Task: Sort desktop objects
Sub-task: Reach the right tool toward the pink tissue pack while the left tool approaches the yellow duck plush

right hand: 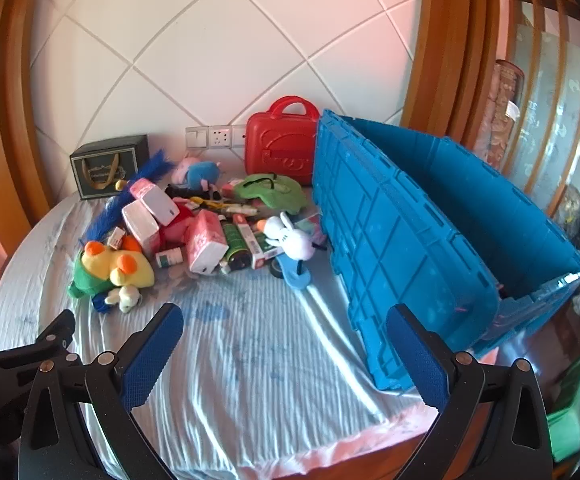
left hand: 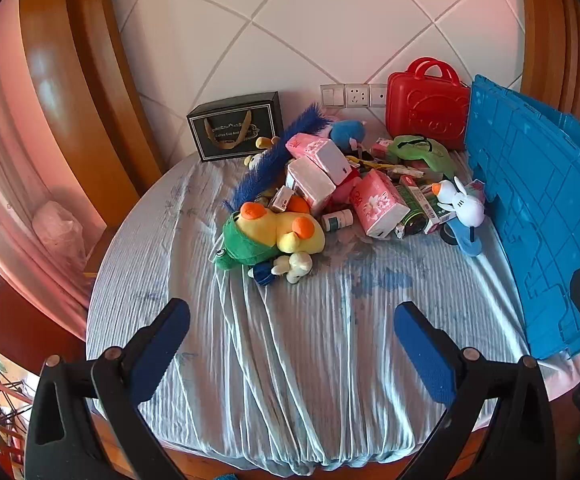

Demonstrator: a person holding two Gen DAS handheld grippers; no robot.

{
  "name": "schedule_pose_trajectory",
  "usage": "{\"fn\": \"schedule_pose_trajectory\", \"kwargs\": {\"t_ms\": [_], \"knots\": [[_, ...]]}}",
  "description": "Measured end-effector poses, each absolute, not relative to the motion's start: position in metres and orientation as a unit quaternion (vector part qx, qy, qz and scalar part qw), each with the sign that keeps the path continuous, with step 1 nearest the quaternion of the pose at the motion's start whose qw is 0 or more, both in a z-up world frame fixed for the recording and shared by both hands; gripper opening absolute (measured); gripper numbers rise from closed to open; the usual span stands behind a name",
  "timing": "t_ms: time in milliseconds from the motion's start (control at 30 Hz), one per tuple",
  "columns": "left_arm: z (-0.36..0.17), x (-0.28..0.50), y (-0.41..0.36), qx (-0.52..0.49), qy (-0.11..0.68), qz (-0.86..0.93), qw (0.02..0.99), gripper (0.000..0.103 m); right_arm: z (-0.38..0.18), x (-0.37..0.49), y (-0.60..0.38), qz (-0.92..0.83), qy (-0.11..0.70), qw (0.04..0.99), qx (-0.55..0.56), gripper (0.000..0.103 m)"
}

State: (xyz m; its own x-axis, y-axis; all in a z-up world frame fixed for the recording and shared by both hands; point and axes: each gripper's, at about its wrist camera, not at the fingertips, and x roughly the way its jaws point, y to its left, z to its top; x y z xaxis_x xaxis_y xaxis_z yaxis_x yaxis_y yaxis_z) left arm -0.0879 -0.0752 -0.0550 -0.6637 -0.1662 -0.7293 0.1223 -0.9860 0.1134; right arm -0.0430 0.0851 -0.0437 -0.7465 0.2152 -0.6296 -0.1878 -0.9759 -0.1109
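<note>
Now both grippers, left gripper (left hand: 292, 344) and right gripper (right hand: 283, 346), hang wide open over the cloth (left hand: 290, 360), holding nothing. Toys (left hand: 273, 232) sit piled beside the blue crate (right hand: 410, 240). Best grab one toy by its soft middle.

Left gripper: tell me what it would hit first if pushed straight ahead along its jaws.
Probably bare cloth at first: the left gripper hangs open over the wrinkled pale-blue tablecloth. Farther along that line lies the small cream plush bunny, beside the yellow-and-green plush duck. Depth is uncertain.
</note>
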Motion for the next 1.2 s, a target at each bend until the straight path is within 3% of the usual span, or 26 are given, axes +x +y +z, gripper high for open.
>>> {"fn": "schedule_pose_trajectory", "kwargs": {"t_ms": [467, 967, 1200], "knots": [[-0.09, -0.125, -0.096, 0.429, -0.016, -0.898, 0.09, 0.103, -0.078, -0.09, 0.067, 0.925, -0.031, 0.096, -0.367, 0.103], [-0.143, -0.205, -0.119, 0.459, 0.019, -0.875, 0.156, 0.103, -0.12, -0.218, 0.083, 0.917, -0.042, 0.043, -0.395, 0.103], [-0.172, -0.238, -0.144, 0.455, -0.015, -0.874, 0.169, 0.103, -0.147, -0.274, 0.08, 0.919, -0.032, 0.03, -0.392, 0.103]]}}
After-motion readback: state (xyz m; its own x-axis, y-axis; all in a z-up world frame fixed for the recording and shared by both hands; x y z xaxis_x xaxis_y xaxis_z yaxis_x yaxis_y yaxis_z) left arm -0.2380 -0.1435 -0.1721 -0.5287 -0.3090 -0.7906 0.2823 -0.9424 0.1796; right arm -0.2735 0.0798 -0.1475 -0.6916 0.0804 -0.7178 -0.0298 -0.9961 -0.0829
